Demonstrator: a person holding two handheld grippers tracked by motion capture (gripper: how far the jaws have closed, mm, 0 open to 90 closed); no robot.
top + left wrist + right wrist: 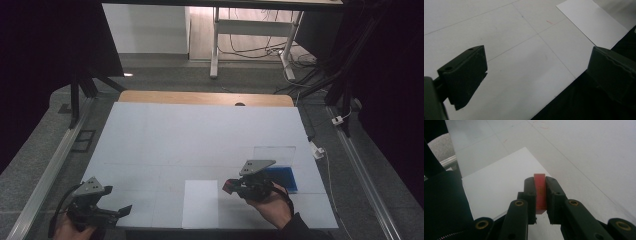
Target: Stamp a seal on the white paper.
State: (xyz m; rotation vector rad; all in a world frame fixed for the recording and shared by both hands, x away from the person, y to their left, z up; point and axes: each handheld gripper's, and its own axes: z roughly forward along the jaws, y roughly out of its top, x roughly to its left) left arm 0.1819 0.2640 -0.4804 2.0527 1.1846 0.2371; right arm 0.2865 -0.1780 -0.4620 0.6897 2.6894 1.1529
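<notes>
My right gripper (pixel 230 186) hovers just right of a white paper sheet (pixel 200 202) near the table's front edge. It is shut on a small flat red piece (pixel 228 183). In the right gripper view the red piece (pixel 540 192) stands upright, pinched between the two black jaws of the right gripper (pixel 540 181), with the paper sheet (pixel 499 185) under and beyond them. My left gripper (pixel 122 210) rests at the front left corner, pointing right. The left gripper (pixel 536 75) has its jaws wide apart with nothing between them, and the paper sheet (pixel 594 22) lies farther off.
A blue flat thing (pixel 283 178) lies right of my right hand, with a clear upright panel (pixel 274 152) behind it. The white table top (pixel 200 130) carries faint grid lines. Metal rails (pixel 50 170) run along both sides, and a desk frame (pixel 250 30) stands beyond.
</notes>
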